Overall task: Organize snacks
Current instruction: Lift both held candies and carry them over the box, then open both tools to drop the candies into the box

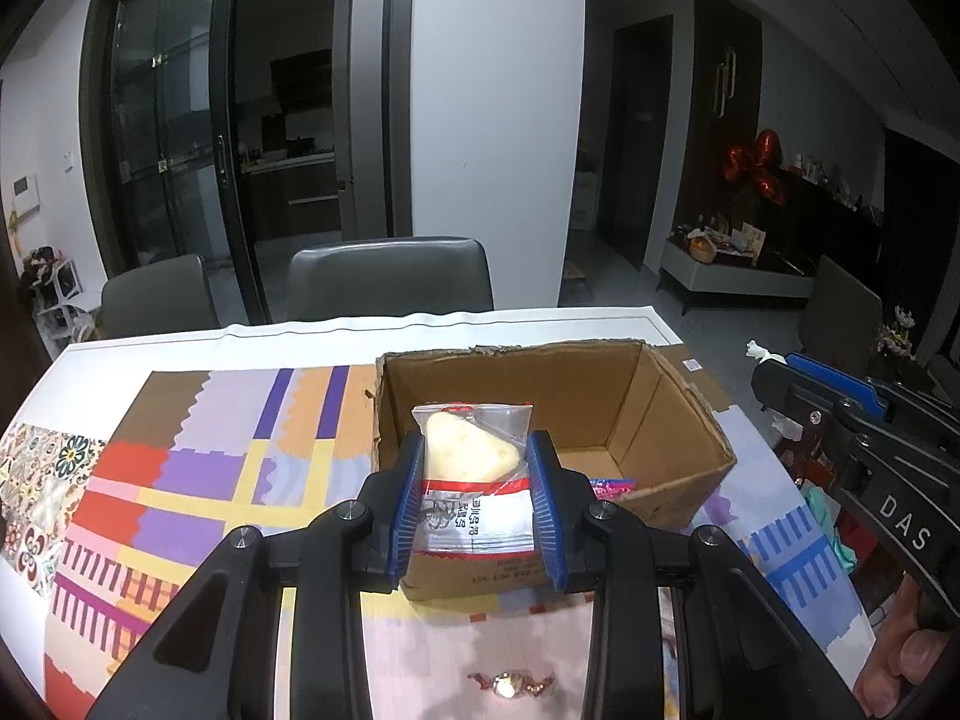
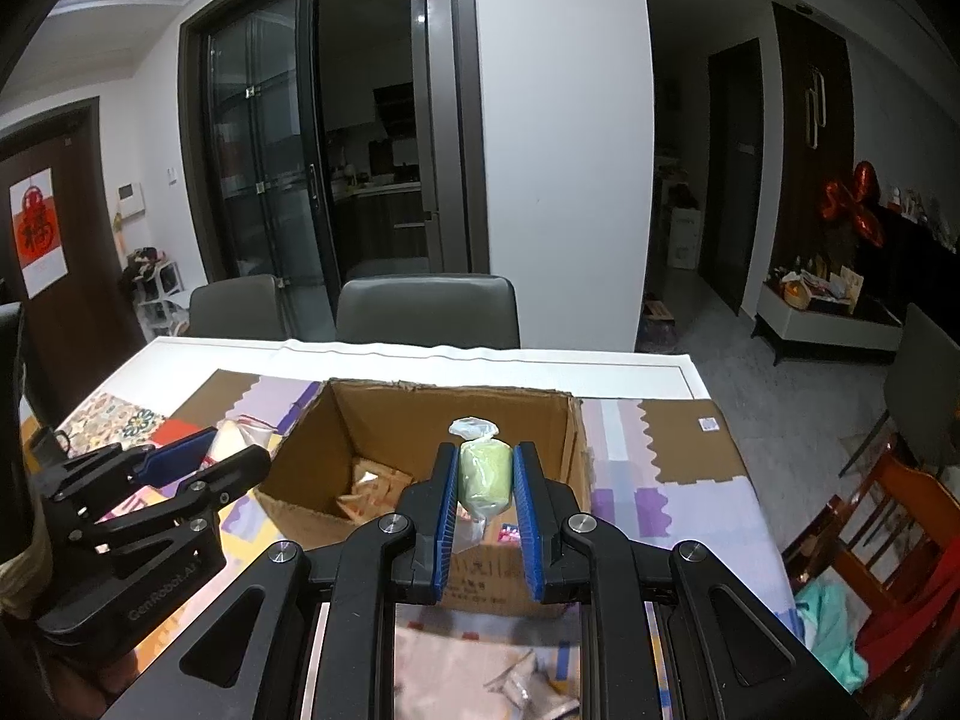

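Note:
My left gripper [image 1: 477, 450] is shut on a clear packet with a pale yellow pastry [image 1: 468, 447] and holds it over the near wall of an open cardboard box [image 1: 678, 420]. My right gripper [image 2: 485, 462] is shut on a green wrapped sweet [image 2: 485, 468], also above the box [image 2: 558, 420]. Orange snack packets [image 2: 375, 492] lie on the box floor. A pink packet [image 1: 612, 487] shows inside by the near wall. The right gripper appears at the right edge of the left wrist view, the left gripper at the left of the right wrist view.
A gold-wrapped candy [image 1: 510, 684] lies on the patterned tablecloth [image 1: 198, 480] near me. More wrappers [image 2: 528, 684] lie close below the right gripper. Two grey chairs [image 1: 390, 282] stand at the table's far side. A wooden chair with clothes [image 2: 888, 552] is at the right.

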A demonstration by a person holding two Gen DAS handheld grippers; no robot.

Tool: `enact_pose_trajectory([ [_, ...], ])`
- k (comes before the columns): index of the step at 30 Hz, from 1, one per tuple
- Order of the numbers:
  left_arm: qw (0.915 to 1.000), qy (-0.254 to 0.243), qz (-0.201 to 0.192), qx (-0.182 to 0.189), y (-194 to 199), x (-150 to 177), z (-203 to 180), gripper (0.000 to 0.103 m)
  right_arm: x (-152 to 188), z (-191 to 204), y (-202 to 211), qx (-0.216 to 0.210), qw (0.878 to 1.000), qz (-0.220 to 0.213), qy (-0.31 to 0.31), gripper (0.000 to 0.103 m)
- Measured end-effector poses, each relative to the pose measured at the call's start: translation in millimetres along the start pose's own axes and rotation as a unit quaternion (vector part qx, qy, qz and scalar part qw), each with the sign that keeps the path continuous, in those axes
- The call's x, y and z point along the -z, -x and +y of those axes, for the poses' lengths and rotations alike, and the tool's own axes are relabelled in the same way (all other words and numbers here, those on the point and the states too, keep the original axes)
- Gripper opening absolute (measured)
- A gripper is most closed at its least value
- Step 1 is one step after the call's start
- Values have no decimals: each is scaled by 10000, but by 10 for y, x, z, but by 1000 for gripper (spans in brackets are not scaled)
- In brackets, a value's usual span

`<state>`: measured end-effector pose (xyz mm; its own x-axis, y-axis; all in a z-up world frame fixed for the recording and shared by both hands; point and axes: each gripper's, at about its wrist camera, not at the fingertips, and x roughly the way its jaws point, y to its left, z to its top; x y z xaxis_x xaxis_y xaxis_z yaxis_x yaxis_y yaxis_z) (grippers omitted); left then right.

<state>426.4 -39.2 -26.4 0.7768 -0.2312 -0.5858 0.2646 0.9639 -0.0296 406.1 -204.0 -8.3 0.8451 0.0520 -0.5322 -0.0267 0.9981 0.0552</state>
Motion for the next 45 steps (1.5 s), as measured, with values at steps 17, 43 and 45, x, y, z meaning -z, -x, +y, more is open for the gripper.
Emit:
enact_pose_trajectory([
  [17, 9999, 62, 149, 12, -502, -133, 112, 34, -129, 1, -535, -35, 9998, 161, 64, 20],
  [43, 9996, 173, 213, 4, -688, -127, 126, 63, -146, -76, -880, 161, 9994, 307, 11, 64],
  [45, 9996, 186, 230, 5, -673, -132, 121, 63, -148, -99, -856, 195, 9994, 296, -37, 70],
])
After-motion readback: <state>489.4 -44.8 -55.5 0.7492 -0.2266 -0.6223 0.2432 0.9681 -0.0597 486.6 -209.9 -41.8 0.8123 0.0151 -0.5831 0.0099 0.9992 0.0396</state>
